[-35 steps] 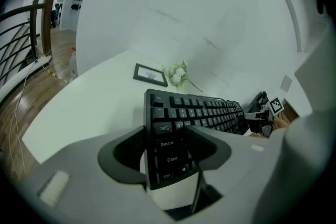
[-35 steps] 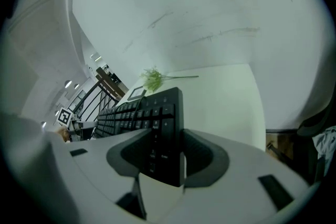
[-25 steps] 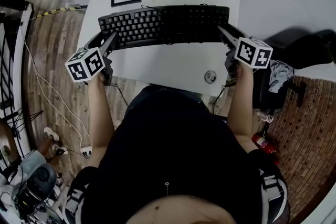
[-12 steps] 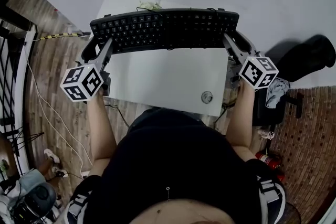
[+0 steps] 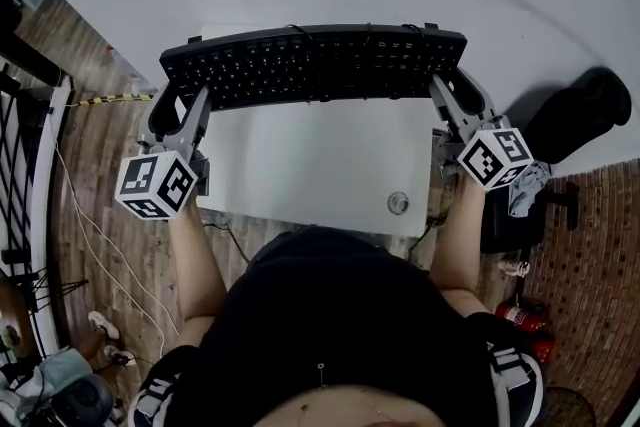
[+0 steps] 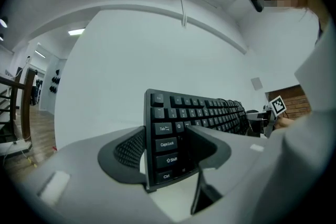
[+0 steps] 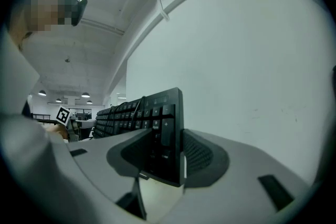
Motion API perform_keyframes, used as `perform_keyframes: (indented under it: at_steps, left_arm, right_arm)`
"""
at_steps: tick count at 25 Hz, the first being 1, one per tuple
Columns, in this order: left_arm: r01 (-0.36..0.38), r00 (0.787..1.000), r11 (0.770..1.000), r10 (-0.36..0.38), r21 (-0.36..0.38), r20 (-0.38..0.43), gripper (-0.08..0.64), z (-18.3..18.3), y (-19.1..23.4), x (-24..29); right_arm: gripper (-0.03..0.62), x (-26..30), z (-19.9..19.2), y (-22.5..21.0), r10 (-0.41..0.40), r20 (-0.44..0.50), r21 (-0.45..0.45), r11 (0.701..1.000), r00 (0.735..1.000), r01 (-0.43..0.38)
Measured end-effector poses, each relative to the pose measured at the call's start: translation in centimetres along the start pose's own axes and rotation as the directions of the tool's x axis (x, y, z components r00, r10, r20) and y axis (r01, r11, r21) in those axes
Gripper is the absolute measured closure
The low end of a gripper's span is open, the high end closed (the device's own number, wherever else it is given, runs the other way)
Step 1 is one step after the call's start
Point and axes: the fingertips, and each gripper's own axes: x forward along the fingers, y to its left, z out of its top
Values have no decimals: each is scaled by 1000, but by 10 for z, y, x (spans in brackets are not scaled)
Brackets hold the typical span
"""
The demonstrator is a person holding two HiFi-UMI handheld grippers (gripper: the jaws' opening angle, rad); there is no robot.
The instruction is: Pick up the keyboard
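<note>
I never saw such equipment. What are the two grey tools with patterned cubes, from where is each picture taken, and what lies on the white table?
There is no robot: a person holds a two-jaw gripper in each hand, and the cubes belong to them. One picture comes from a camera on the person's head, looking down. The other two come from cameras on the grippers, looking along their jaws. The left gripper clamps the left end of the keyboard, the right gripper its right end; it seems lifted above the white table. On the table lies a small round thing.
</note>
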Motion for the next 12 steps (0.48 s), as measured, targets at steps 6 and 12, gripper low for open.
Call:
perform_keyframes:
  at_steps: [6,12]
  left_arm:
    - [31,998,998,-34,48,56,307,7,0,1]
    - [52,994,995,-59,80,90,307,6,3,4]
  right_arm:
    - [403,-9,4,8,-15,82,-47,999,997,19]
    - [403,-12,-4,8,-41,109,-57,997,993,47]
